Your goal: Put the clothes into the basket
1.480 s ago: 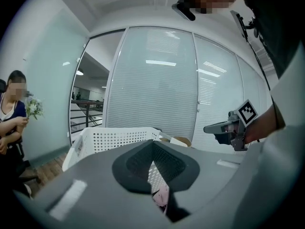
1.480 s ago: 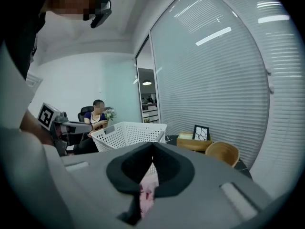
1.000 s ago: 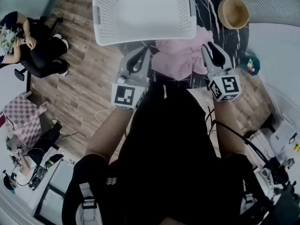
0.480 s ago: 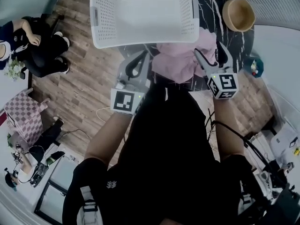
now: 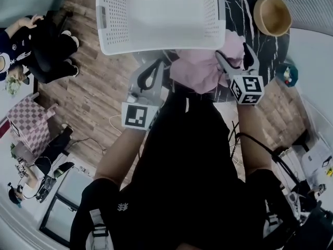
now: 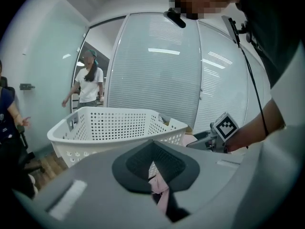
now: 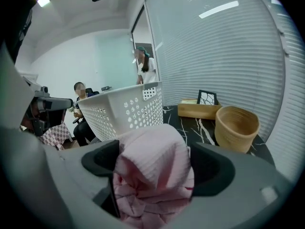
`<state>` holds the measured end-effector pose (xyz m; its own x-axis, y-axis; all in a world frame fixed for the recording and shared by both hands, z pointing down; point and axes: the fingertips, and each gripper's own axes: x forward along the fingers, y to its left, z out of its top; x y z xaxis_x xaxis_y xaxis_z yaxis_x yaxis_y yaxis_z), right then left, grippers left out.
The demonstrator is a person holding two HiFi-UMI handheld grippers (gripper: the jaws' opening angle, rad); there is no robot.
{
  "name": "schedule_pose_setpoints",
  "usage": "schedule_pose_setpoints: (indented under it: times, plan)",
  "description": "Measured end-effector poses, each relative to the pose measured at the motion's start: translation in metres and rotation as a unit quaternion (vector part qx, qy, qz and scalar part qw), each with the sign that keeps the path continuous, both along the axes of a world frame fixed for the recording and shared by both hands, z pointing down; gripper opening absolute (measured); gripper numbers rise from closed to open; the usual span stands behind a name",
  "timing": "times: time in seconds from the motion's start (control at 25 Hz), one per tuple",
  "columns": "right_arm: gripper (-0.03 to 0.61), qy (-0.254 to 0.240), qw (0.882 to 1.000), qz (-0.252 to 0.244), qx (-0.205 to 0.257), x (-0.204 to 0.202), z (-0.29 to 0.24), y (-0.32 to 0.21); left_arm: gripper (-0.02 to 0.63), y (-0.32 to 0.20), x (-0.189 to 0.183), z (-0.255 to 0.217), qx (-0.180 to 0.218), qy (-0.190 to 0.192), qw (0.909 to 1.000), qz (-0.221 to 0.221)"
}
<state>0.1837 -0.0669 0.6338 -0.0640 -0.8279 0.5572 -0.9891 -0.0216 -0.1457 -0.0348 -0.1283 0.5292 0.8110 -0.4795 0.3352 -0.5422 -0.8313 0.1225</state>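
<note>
A crumpled pink cloth [image 5: 200,69] lies on the black marble table [image 5: 243,14] just in front of the white perforated basket [image 5: 112,20]. My right gripper [image 5: 234,53] is at the cloth's right side. Its jaws are opening wide, and in the right gripper view a bunch of the pink cloth [image 7: 152,171] sits loosely between them. My left gripper [image 5: 155,65] is at the cloth's left edge. In the left gripper view its jaws stand shut on a thin fold of the pink cloth [image 6: 159,192], with the basket [image 6: 109,128] straight ahead.
A wooden bowl [image 5: 274,14] stands on the table to the right of the basket, and a wooden tray [image 7: 198,109] lies behind it. People sit on the wood floor at the left [image 5: 36,40]. Glass walls with blinds stand behind the table.
The right gripper's jaws have spread from nearly shut to wide apart around the pink cloth. Both grippers and the cloth have edged closer to the basket.
</note>
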Motion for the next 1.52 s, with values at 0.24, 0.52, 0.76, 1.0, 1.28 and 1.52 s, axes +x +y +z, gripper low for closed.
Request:
schedule_pose_setpoints:
  times: [0.24,0.52,0.76,1.0,1.28,1.52]
  plan:
    - [0.443,-0.036,0.999,-0.006,-0.028,-0.006,0.023,-0.006,0.008,-0.005,-0.005,0.008,-0.007,-0.011,0.9998,-0.014]
    - [0.267,-0.027,0.998,-0.023,-0.055,-0.011,0.032,-0.008,0.008,-0.012,-0.014,0.012,-0.007,-0.027,0.9993,-0.024]
    - [0.104,-0.033,0.997,-0.034,-0.062,-0.014,0.026,-0.006,0.008,-0.015,-0.012,0.003,0.0,-0.017,0.9996,-0.021]
    - [0.072,-0.046,0.997,-0.026,-0.048,-0.015,0.013,0.002,0.008,-0.018,-0.004,-0.009,0.011,-0.002,0.9998,-0.016]
    - [0.06,-0.043,0.998,-0.022,-0.028,-0.019,-0.01,0.015,0.006,-0.014,0.0,-0.024,0.023,0.006,0.9997,-0.006]
    - [0.052,-0.036,0.999,-0.017,-0.003,-0.021,-0.036,0.025,0.008,-0.012,0.001,-0.041,0.033,0.019,0.9993,0.003]
